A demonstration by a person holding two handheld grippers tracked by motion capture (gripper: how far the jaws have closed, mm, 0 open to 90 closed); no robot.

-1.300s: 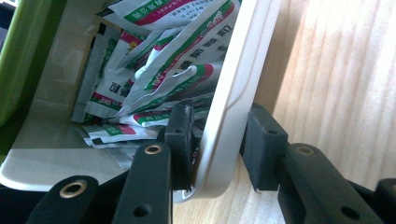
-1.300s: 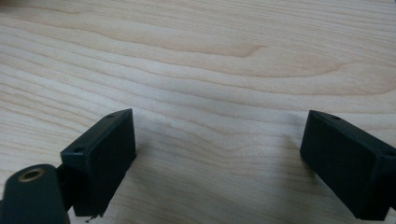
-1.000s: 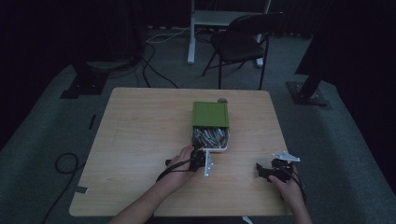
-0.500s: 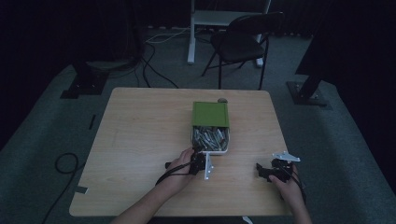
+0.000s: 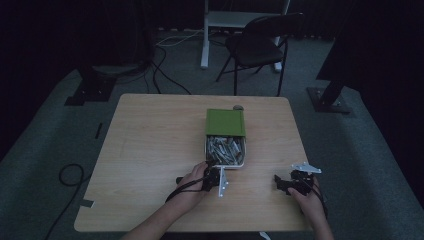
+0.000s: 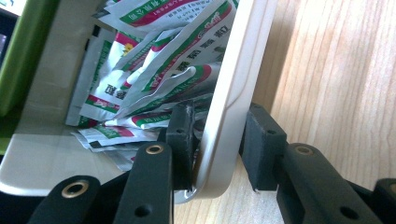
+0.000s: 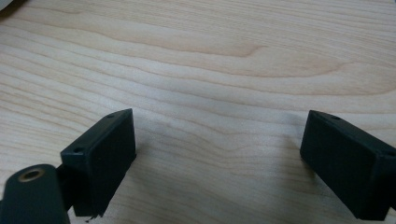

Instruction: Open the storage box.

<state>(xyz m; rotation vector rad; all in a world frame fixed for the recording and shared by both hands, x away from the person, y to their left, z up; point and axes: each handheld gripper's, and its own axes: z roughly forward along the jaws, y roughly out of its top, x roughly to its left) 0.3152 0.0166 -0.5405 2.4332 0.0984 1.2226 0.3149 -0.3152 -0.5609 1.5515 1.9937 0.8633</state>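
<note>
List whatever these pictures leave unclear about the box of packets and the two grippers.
- Left gripper: in its own view its jaws straddle the rim of the white box; a gap beside the outer jaw leaves the grip unsure.
- Packets: print blurred; the lower ones are buried.
- Green lid: in the high view it covers the box's far half.
- Small object behind the lid: too dark and small to name.
- Right gripper: open over bare table.

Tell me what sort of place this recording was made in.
Probably a recording studio or lab, not a home: a lone light wooden table on grey carpet, black stand bases and loose cables on the floor, dark surroundings, and a black folding chair behind.
</note>
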